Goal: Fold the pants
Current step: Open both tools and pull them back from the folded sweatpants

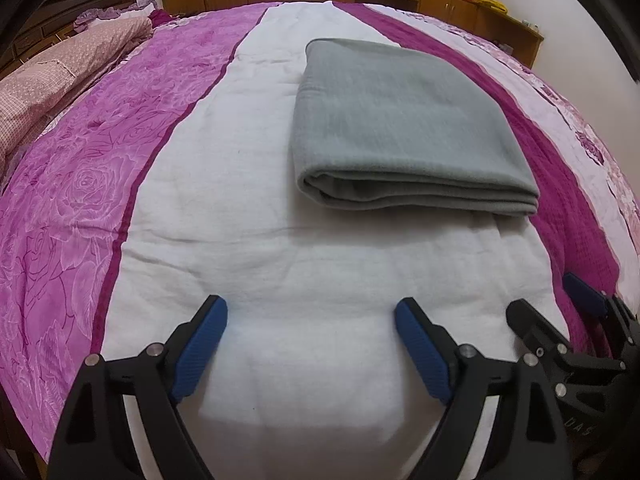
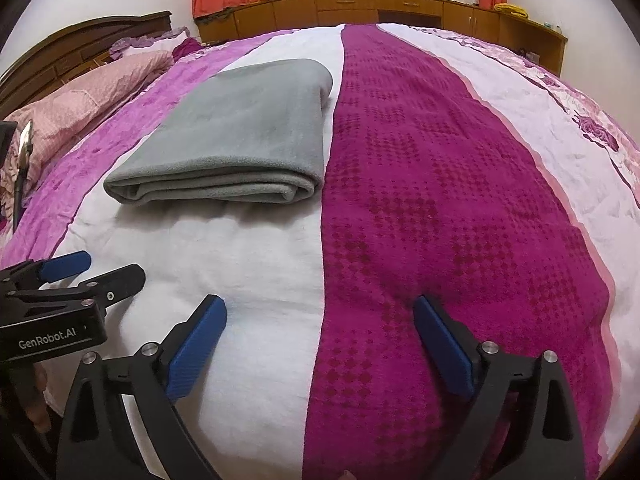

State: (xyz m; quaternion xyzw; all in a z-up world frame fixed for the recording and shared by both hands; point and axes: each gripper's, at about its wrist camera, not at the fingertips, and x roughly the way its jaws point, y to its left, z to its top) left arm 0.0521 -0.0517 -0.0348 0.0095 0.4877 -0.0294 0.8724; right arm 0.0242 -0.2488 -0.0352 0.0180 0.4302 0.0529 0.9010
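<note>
Left wrist view has the left gripper [image 1: 311, 314] spread wide and holding nothing, low over the white stripe of the bed [image 1: 260, 248], and the grey pants [image 1: 396, 120] lie folded into a neat rectangle ahead and a touch right of its fingers, layered edge facing the tool. Over on the right wrist view, the right gripper [image 2: 320, 314] is spread just as wide and empty, straddling the white and magenta stripes, pants [image 2: 240, 128] ahead to its left, with the left gripper [image 2: 92, 270] alongside at the left edge.
</note>
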